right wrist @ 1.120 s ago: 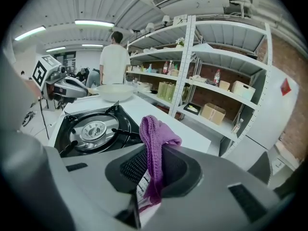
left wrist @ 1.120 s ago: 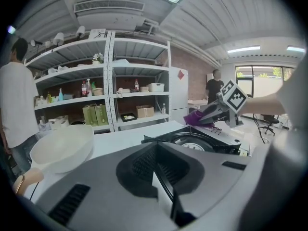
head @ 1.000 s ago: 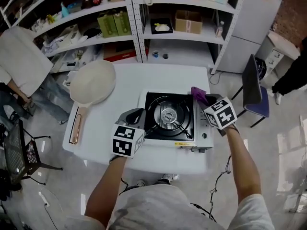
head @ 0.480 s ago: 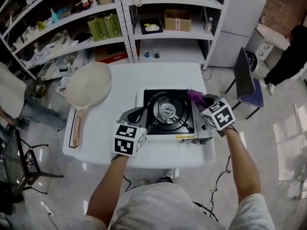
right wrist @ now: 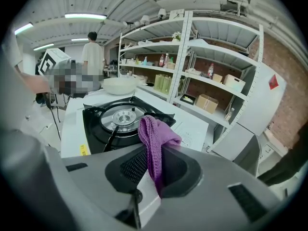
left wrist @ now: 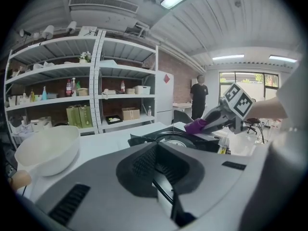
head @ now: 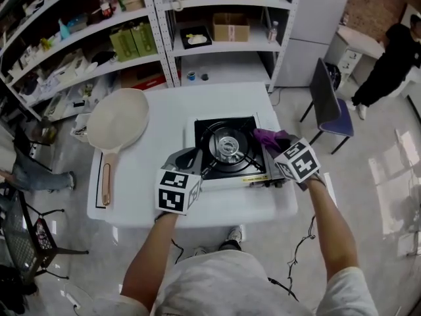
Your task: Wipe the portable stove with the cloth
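The portable stove with its black top and round burner sits on the white table. My right gripper is shut on a purple cloth, which hangs over the stove's right side by the control panel. In the right gripper view the cloth droops from the right gripper above the stove. My left gripper rests at the stove's front left corner, shut with nothing in it. The left gripper view shows the left gripper, with the stove and cloth beyond it.
A cream pan with a wooden handle lies on the table's left part. Metal shelves with boxes and bottles stand behind the table. A dark chair stands to the right, and a person is further off.
The head view has shifted, so the table sits higher and further left in the picture. Both grippers keep about the same places against the stove; the cloth stays in the right one.
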The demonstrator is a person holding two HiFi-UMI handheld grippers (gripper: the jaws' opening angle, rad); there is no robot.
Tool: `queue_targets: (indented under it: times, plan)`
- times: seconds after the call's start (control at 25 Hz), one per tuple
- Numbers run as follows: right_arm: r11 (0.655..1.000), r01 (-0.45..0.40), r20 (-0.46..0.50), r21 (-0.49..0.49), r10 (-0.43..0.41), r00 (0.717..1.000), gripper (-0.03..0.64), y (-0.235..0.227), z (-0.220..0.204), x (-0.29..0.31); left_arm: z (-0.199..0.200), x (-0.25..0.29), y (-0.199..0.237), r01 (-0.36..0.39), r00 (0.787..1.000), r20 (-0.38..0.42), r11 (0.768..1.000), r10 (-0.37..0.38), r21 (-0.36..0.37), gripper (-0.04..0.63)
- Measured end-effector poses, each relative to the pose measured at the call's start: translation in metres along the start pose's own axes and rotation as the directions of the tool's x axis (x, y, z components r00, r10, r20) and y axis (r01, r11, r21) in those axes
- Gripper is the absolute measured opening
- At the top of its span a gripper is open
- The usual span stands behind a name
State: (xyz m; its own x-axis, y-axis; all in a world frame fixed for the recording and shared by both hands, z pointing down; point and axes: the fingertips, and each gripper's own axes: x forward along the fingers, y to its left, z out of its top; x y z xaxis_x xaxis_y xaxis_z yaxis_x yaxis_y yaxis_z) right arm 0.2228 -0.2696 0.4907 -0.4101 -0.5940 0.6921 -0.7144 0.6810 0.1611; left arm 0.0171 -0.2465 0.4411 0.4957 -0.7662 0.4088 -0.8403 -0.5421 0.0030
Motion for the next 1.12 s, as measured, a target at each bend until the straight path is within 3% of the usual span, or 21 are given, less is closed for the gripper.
queue_targets:
  times: [1.12]
  plan:
    - [0.985, 0.122, -0.062, 0.123, -0.115, 0.991, 0.061, 0.056, -0.045, -0.052, -0.026, -0.031, -0.020, 0.154, 0.988, -0.016, 0.987, -0.154, 0.038, 0.003]
